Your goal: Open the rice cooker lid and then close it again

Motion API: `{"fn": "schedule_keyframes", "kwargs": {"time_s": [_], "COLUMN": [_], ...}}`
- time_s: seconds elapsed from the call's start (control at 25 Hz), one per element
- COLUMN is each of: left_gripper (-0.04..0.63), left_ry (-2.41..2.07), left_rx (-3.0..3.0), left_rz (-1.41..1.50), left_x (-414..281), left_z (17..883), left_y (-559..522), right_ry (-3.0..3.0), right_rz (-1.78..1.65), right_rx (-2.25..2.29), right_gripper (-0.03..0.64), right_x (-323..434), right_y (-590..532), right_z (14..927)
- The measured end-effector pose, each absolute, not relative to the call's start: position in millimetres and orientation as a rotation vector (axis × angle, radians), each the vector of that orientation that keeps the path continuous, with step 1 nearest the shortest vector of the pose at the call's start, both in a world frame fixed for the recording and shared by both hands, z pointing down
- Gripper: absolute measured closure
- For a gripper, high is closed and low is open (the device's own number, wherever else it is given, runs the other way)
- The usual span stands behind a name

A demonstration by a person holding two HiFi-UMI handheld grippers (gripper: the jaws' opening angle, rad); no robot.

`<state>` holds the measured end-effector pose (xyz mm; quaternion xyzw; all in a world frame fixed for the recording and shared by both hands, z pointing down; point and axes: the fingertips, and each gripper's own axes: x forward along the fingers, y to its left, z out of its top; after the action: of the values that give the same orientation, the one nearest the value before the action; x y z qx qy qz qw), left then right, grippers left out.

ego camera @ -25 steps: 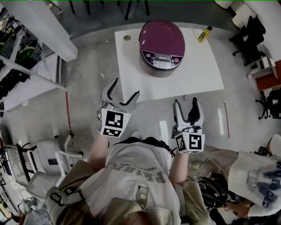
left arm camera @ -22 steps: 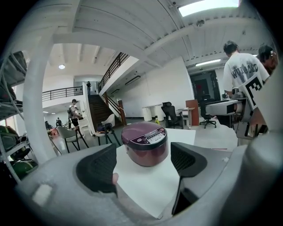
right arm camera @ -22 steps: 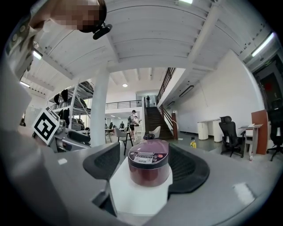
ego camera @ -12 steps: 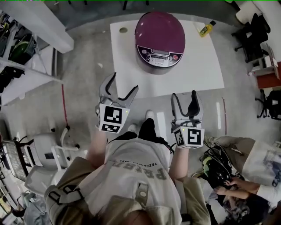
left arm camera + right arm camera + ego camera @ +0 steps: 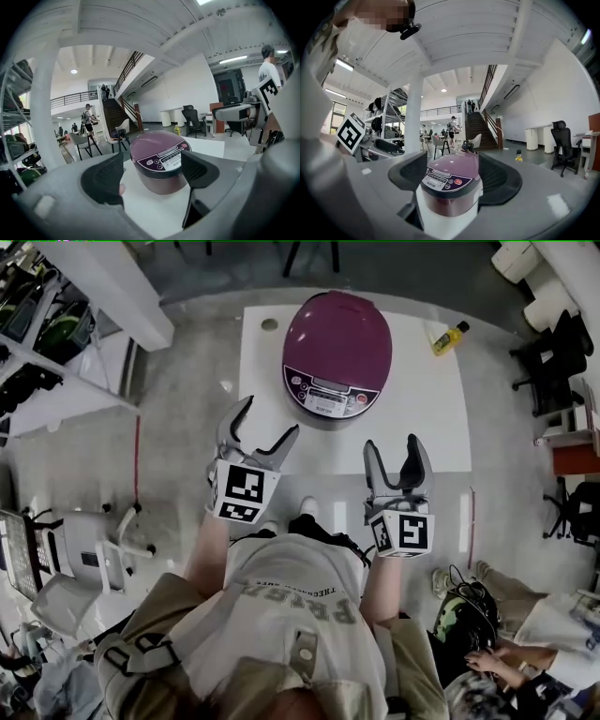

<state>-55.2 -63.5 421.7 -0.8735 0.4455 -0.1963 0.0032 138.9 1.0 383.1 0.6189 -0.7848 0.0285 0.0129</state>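
Head view: rice cooker [image 5: 336, 352], lid down, stands toward the far middle of the white table [image 5: 427, 423]. The left tongs [image 5: 270, 418] and right tongs [image 5: 394, 444] hang at the table's near edge, both short of the rice cooker and clear of it. Left gripper view: jaws spread, nothing between them, and the rice cooker shows in the gap farther ahead. Right gripper view: jaws likewise spread and empty, with the rice cooker centred ahead between them, untouched.
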Motion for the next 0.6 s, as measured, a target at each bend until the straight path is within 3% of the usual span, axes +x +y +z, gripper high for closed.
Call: {"fn": "schedule_keyframes", "kwargs": {"time_s": [0.6], "left_gripper": [0.201], "left_ry": [1.536], "left_rx": [-2.671], "left_rz": [-0.671], "left_x": [-29.6], "left_z": [423.8], "left_y": [-92.1], "right_ry": [-2.584], "right_rz": [0.132], "right_rx": [1.787], "right_gripper": [0.301], "right_x": [168.1], "right_y": [-50.3], "right_z": [392.7]}}
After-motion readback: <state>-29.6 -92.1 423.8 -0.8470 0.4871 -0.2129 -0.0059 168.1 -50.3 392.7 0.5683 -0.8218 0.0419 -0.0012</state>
